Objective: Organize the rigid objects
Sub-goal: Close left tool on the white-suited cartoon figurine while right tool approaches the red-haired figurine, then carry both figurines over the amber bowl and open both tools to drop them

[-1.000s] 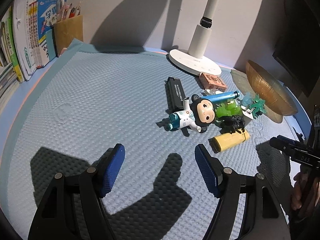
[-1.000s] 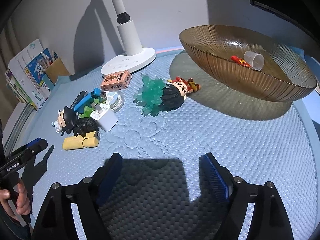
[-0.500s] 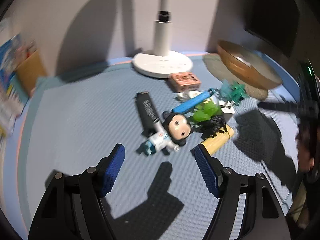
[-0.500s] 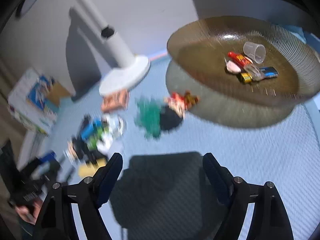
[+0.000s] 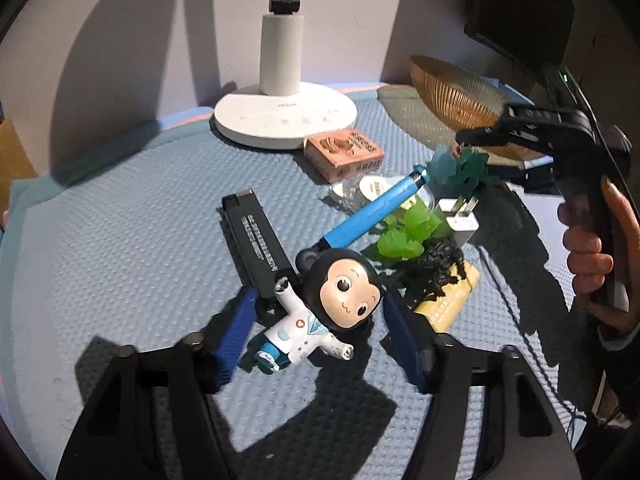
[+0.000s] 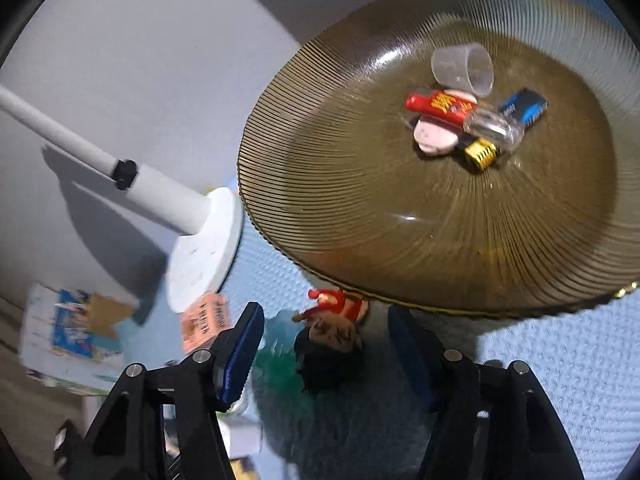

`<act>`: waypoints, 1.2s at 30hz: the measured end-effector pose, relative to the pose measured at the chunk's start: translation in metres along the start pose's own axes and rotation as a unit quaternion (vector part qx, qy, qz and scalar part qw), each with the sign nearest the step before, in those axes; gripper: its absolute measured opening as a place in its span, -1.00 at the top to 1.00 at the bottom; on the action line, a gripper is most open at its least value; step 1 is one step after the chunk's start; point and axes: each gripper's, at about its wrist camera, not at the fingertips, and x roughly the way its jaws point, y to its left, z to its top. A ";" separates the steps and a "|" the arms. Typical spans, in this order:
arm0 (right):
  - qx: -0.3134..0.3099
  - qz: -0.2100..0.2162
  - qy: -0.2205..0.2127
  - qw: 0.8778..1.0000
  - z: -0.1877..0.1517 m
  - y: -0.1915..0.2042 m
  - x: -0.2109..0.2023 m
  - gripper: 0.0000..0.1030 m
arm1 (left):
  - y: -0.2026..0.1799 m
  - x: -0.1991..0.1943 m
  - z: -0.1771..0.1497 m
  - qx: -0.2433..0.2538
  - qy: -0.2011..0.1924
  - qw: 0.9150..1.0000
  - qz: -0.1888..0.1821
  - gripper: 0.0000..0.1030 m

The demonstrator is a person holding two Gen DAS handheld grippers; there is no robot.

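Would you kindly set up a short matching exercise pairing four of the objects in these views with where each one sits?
Things:
1. monkey figure
2. clear cup
3. orange box
4. white plug

Places:
A. lying in the brown bowl
B. beside the base of the white lamp
C. between the open jaws of the left gripper
D. next to the green plastic piece

Pairs: 1-C, 2-A, 3-B, 4-D
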 end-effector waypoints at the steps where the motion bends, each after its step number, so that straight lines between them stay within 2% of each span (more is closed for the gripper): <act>1: -0.008 -0.012 -0.003 1.000 -0.001 0.004 0.003 -0.13 | -0.001 0.000 0.000 0.002 -0.003 1.000 0.001 -0.14; 2: -0.028 -0.038 -0.009 0.999 -0.002 0.012 0.006 -0.04 | -0.004 -0.001 -0.001 0.010 -0.006 1.000 0.002 -0.01; 4: -0.075 -0.081 -0.021 0.994 -0.006 0.026 0.010 0.04 | -0.011 -0.003 -0.001 0.020 -0.009 1.000 0.012 0.00; 6: -0.104 -0.092 -0.027 0.990 -0.009 0.033 0.010 0.19 | -0.018 -0.005 -0.003 0.029 -0.011 0.999 0.030 0.00; 7: -0.110 -0.091 -0.024 0.989 -0.009 0.034 0.009 0.19 | -0.020 -0.007 -0.005 0.027 -0.013 0.999 0.035 0.01; 8: -0.105 -0.079 -0.020 0.991 -0.009 0.031 0.006 0.20 | -0.021 -0.011 -0.008 0.017 -0.018 0.999 0.031 0.15; 10: -0.089 -0.045 -0.025 0.995 -0.010 0.020 -0.005 0.20 | -0.016 -0.020 -0.013 -0.012 -0.025 0.999 0.026 0.15; 14: -0.077 -0.010 -0.035 0.996 -0.021 0.005 -0.031 0.26 | -0.010 -0.038 -0.026 -0.058 -0.039 0.997 0.016 0.15; 17: -0.059 0.017 -0.043 0.997 -0.034 -0.008 -0.055 0.27 | -0.011 -0.053 -0.038 -0.086 -0.050 0.995 -0.004 0.15; 18: -0.061 0.019 -0.048 0.997 -0.037 -0.011 -0.061 0.46 | -0.012 -0.054 -0.040 -0.090 -0.051 0.995 -0.006 0.15; 19: -0.065 0.021 -0.049 0.996 -0.041 -0.014 -0.068 0.46 | -0.014 -0.057 -0.044 -0.092 -0.052 0.994 -0.006 0.15; 21: -0.066 0.029 -0.050 0.996 -0.047 -0.019 -0.078 0.62 | -0.018 -0.057 -0.050 -0.097 -0.052 0.994 0.000 0.15; 23: -0.078 0.034 -0.047 0.995 -0.054 -0.025 -0.089 0.62 | -0.019 -0.055 -0.056 -0.109 -0.051 0.993 0.002 0.15; 25: -0.106 0.039 -0.019 0.993 -0.061 -0.025 -0.089 0.62 | -0.019 -0.053 -0.059 -0.118 -0.050 0.992 0.005 0.15; 27: -0.121 0.048 -0.009 0.991 -0.071 -0.031 -0.097 0.62 | -0.020 -0.053 -0.060 -0.116 -0.053 0.992 0.017 0.15; 29: -0.151 0.047 -0.013 0.987 -0.079 -0.028 -0.107 0.54 | -0.020 -0.055 -0.061 -0.118 -0.059 0.991 0.016 0.14; 31: -0.173 0.026 -0.022 0.984 -0.083 -0.024 -0.114 0.11 | -0.017 -0.054 -0.062 -0.124 -0.061 0.990 0.015 0.14; 32: -0.178 0.017 -0.028 0.983 -0.084 -0.022 -0.115 -0.32 | -0.016 -0.053 -0.062 -0.127 -0.060 0.990 0.019 0.14; 33: -0.182 0.008 -0.039 0.983 -0.084 -0.020 -0.117 -0.39 | -0.016 -0.054 -0.063 -0.128 -0.060 0.990 0.021 0.14; 36: -0.202 -0.021 -0.042 0.978 -0.081 -0.011 -0.108 -0.39 | -0.018 -0.054 -0.064 -0.125 -0.063 0.990 0.028 0.14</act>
